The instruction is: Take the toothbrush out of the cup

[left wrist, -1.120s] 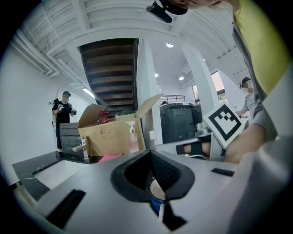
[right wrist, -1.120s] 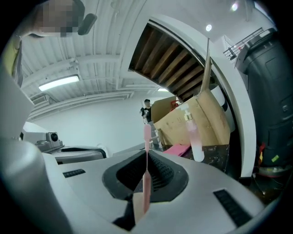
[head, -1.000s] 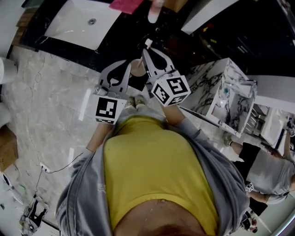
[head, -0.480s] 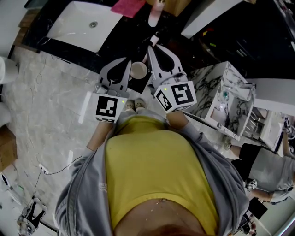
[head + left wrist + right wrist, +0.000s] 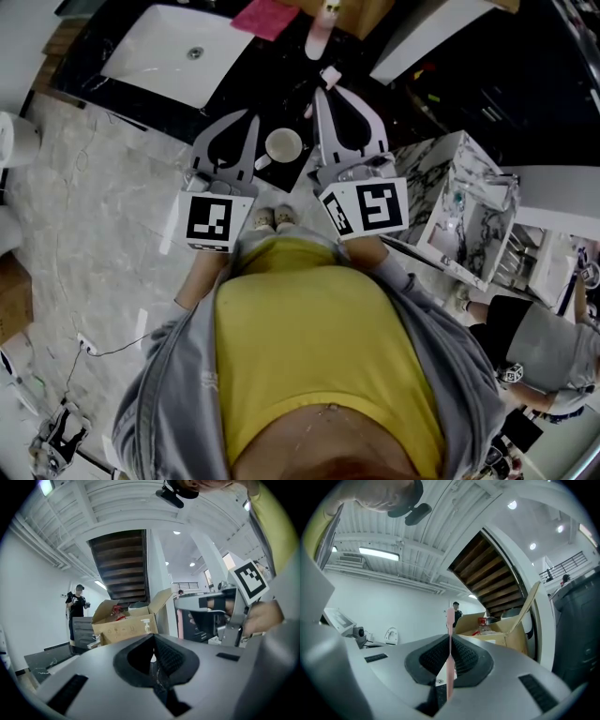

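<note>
In the head view a white cup stands near the front edge of the black counter, its mouth open and nothing in it. My right gripper is just right of the cup and shut on a pink toothbrush, whose head sticks out past the jaw tips. The right gripper view shows the pink handle upright, clamped between the ribbed pads of that gripper. My left gripper is just left of the cup, apart from it. In the left gripper view this gripper is shut with nothing in it.
A white sink is set into the counter at far left. A pink cloth and a pink bottle lie behind the cup. A marble-patterned cabinet stands to the right. A cardboard box and a person show in the background.
My right gripper has moved from over the cup to its right side with the toothbrush in its jaws, so the cup's empty mouth shows. The left gripper has stayed beside the cup.
</note>
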Tool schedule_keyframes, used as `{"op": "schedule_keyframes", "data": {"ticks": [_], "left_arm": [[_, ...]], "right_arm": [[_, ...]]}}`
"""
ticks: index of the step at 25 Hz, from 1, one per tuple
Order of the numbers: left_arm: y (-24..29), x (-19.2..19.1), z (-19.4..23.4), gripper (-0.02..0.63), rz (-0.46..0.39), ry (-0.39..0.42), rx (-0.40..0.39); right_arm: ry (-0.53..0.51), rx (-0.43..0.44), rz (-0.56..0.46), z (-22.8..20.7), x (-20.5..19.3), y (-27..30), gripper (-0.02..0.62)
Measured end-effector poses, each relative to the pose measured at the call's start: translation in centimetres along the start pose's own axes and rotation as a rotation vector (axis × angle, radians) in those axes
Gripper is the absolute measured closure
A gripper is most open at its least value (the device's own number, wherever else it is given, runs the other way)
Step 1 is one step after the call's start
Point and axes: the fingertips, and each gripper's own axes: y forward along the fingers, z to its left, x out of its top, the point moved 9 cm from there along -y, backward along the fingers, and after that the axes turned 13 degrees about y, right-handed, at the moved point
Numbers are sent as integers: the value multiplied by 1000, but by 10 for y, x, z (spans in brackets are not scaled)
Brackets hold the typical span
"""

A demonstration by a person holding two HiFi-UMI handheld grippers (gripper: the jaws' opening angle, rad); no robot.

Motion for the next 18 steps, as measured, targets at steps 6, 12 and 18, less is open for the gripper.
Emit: {"op": "schedule_keyframes", "data": {"ticks": [6,12,18], "left_arm": [[-6,5,6,604,-4,6,28],[-8,4,7,604,-5,4,34],[-8,4,8,604,-9,5,35]], "right_arm": [[-11,-6,-5,2,2,-1,572],[-11,-19,-6,1,2,-3,572],[-11,-29,-8,1,1,-3,574]]}}
